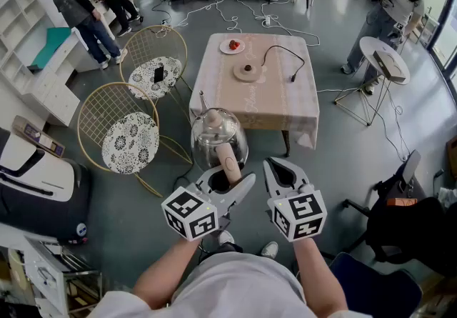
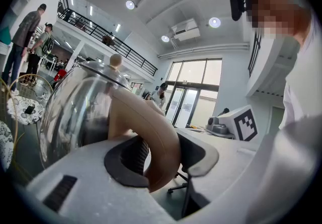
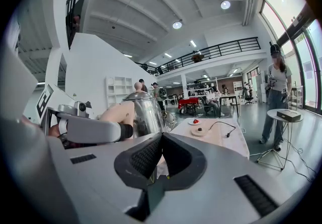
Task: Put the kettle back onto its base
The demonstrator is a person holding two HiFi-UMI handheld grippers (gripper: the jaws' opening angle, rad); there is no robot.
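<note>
A shiny steel kettle [image 1: 218, 139] with a beige handle [image 1: 228, 161] hangs in the air short of the table's near edge. My left gripper [image 1: 228, 175] is shut on that handle, its jaws on either side of it [image 2: 156, 132]; the kettle body [image 2: 75, 112] fills the left of the left gripper view. The round beige base [image 1: 248, 71] with its black cord lies on the cloth-covered table [image 1: 278, 98], well beyond the kettle. My right gripper [image 1: 280, 166] is shut and empty, just right of the kettle [image 3: 143, 109]. The base [image 3: 201, 131] also shows ahead in the right gripper view.
A small plate with red fruit [image 1: 232, 46] sits at the table's far side. Two gold wire chairs [image 1: 153, 59] [image 1: 121, 134] stand left of the table, a round side table [image 1: 385, 59] to the right. Cables cross the floor behind; people stand at the room's edges.
</note>
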